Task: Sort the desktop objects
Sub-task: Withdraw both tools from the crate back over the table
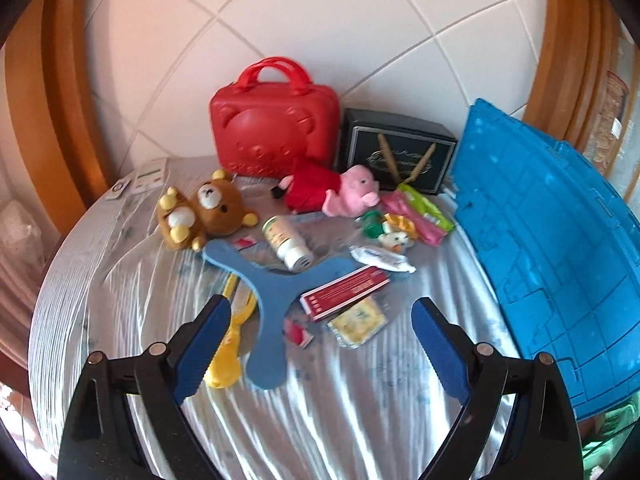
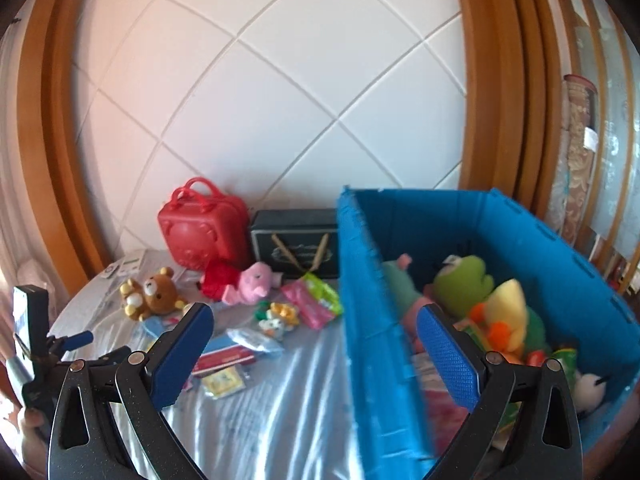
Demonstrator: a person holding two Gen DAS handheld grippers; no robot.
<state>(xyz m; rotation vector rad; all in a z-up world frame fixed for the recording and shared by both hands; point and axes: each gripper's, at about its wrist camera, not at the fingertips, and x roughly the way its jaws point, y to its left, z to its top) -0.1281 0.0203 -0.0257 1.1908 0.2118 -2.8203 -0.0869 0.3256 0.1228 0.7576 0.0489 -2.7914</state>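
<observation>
Both tools stand wide and empty. The left tool (image 1: 320, 340) hangs over the near clutter: a blue three-armed foam boomerang (image 1: 272, 300) with a white bottle (image 1: 287, 249) lying across it, a red flat box (image 1: 344, 292) and a yellow sachet (image 1: 358, 322) just beside it, and a yellow comb (image 1: 228, 344) partly under the left finger. The right tool (image 2: 316, 352) straddles the near wall of the blue crate (image 2: 372, 320), which already holds plush toys.

The likely trouble: closing on the boomerang could roll the bottle off it, and thin items may slide rather than lift on the glossy, wrinkled plastic sheet covering the bench (image 1: 340, 420). The right tool could also knock the crate's wall.

Farther back sit a bear plush (image 1: 208, 210), a pig plush (image 1: 336, 192), a red case (image 1: 276, 124) and a dark box (image 1: 396, 152), against a white quilted wall framed in wood.
</observation>
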